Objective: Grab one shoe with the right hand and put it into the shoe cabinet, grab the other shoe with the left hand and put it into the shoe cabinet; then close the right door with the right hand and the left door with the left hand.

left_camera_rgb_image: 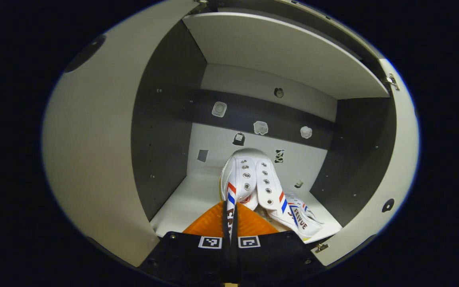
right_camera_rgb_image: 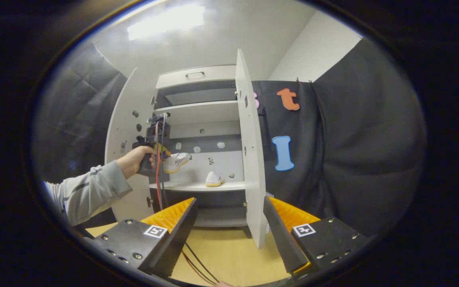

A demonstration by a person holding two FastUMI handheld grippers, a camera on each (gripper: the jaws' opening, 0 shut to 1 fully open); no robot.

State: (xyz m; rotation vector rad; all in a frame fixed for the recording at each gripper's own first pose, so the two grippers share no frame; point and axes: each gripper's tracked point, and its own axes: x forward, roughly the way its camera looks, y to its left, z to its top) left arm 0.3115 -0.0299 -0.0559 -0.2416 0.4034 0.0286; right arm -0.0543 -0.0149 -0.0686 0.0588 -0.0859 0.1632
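Gripping the heel end of a white shoe (left_camera_rgb_image: 253, 179), the left gripper (left_camera_rgb_image: 230, 223) has its orange fingers pressed together on the collar, the toe pointing into the shoe cabinet (left_camera_rgb_image: 165, 131). In my judgement the hold at the heel lets the toe lead into the compartment. The shoe appears to hang above the white shelf (left_camera_rgb_image: 189, 199) rather than rest on it, though the left gripper view alone does not settle contact. Beyond the toe, small markers dot the back panel, and an upper shelf (left_camera_rgb_image: 285, 52) closes the compartment overhead.

The right gripper (right_camera_rgb_image: 229, 223) stands with its fingers wide apart and empty, back over the wooden floor (right_camera_rgb_image: 229, 251) in front of the cabinet. It sits just short of the lower edge of the right door (right_camera_rgb_image: 251, 159), which is swung fully open and seen edge-on; judged from the task, this is a waiting position for closing that door.

Farther off, the right gripper view supplies what the other cannot: a hand (right_camera_rgb_image: 136, 159) in a grey sleeve holds the left gripper (right_camera_rgb_image: 161, 157) at the cabinet mouth with the carried shoe (right_camera_rgb_image: 177, 160) raised clear above the shelf. A second shoe (right_camera_rgb_image: 214, 179) already sits on that shelf toward the right. The left door (right_camera_rgb_image: 128, 131) also stands open. Placement of the second shoe is unfinished; both doors remain to close.
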